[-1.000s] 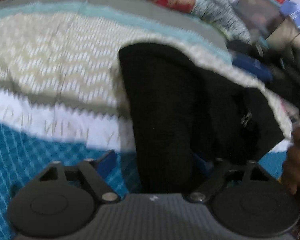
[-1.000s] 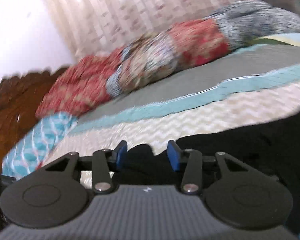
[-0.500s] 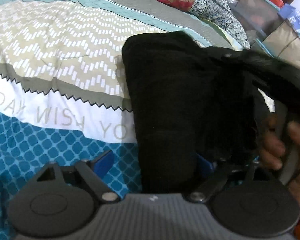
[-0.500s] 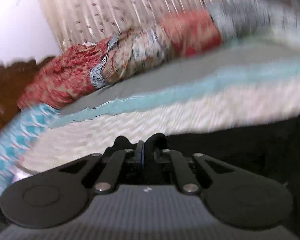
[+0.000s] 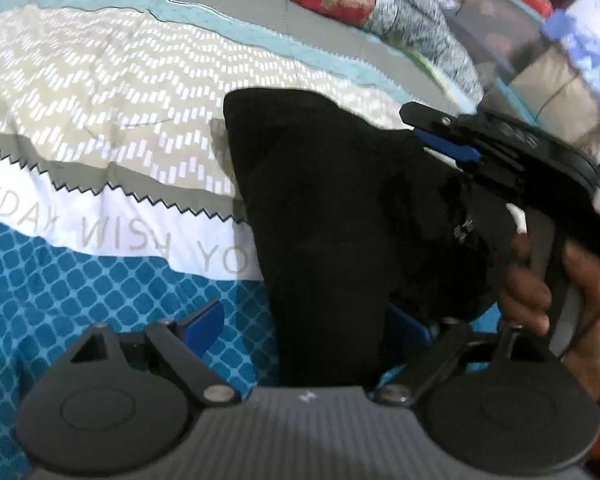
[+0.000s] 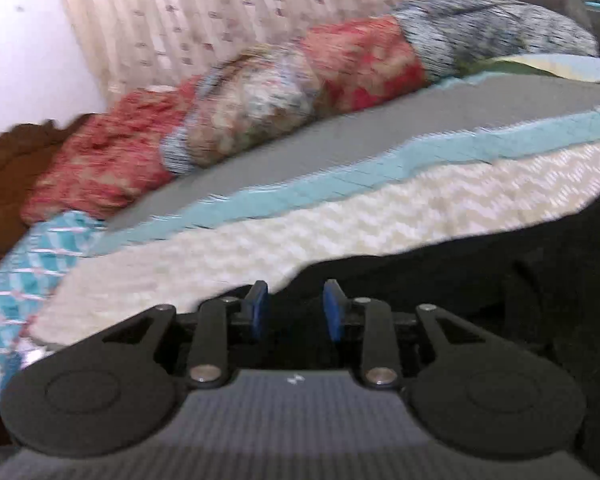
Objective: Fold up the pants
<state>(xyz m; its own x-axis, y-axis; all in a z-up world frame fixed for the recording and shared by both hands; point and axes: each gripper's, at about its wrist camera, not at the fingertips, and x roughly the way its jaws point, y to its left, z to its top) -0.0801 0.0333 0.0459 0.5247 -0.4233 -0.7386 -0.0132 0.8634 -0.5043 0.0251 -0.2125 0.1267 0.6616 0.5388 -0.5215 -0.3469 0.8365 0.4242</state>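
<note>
The black pants point(image 5: 340, 208) lie folded into a bundle on the patterned bedspread point(image 5: 100, 100). My left gripper point(image 5: 308, 320) is open, its blue pads wide apart on either side of the pants' near end. My right gripper point(image 5: 444, 142) shows at the pants' right edge in the left wrist view, held by a hand. In the right wrist view the right gripper point(image 6: 296, 308) is open over the black fabric point(image 6: 460, 288), with its blue pads apart and nothing between them.
A rolled floral quilt point(image 6: 260, 92) lies along the far side of the bed by a curtain point(image 6: 220, 12). A dark wooden headboard point(image 6: 0, 168) is at the left. Boxes and clutter point(image 5: 560, 60) stand beyond the bed's right edge.
My right gripper was open, shut on the pants half a second ago, and has opened again. The right gripper has come into the left wrist view. The left gripper stays open.
</note>
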